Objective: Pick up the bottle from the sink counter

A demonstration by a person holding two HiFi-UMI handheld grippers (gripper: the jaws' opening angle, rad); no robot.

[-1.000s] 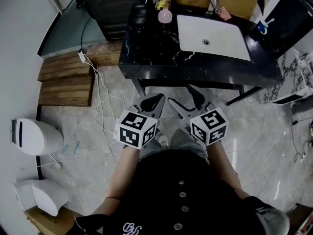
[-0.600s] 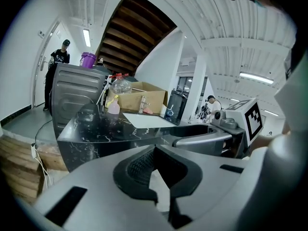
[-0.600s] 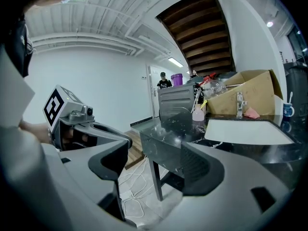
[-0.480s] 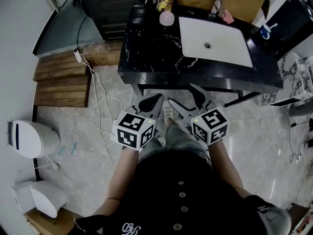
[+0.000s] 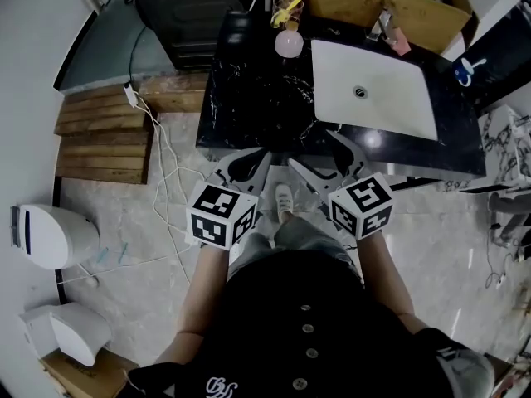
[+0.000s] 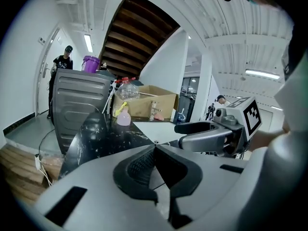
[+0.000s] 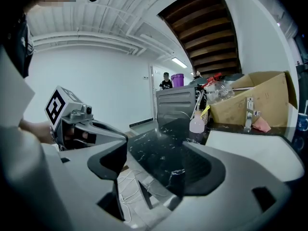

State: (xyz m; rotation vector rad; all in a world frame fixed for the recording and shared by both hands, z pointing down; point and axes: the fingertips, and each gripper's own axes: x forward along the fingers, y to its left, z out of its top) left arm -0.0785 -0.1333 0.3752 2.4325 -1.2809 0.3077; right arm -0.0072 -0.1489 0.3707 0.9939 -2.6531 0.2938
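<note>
A small pink bottle point(image 5: 289, 43) stands at the back of the black counter point(image 5: 249, 98), left of the sink point(image 5: 373, 98). It looks light and smooth, best gripped round its belly. The left gripper point(image 5: 255, 157) is pressed together. The right gripper point(image 5: 311, 148), just widened, is spread and empty.

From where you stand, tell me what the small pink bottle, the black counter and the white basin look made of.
Small pink bottle: translucent plastic, probably; light shows through. Black counter: polished stone or stone-look, white veins, glossy reflections. White basin: likely glazed ceramic; smooth, even sheen.
</note>
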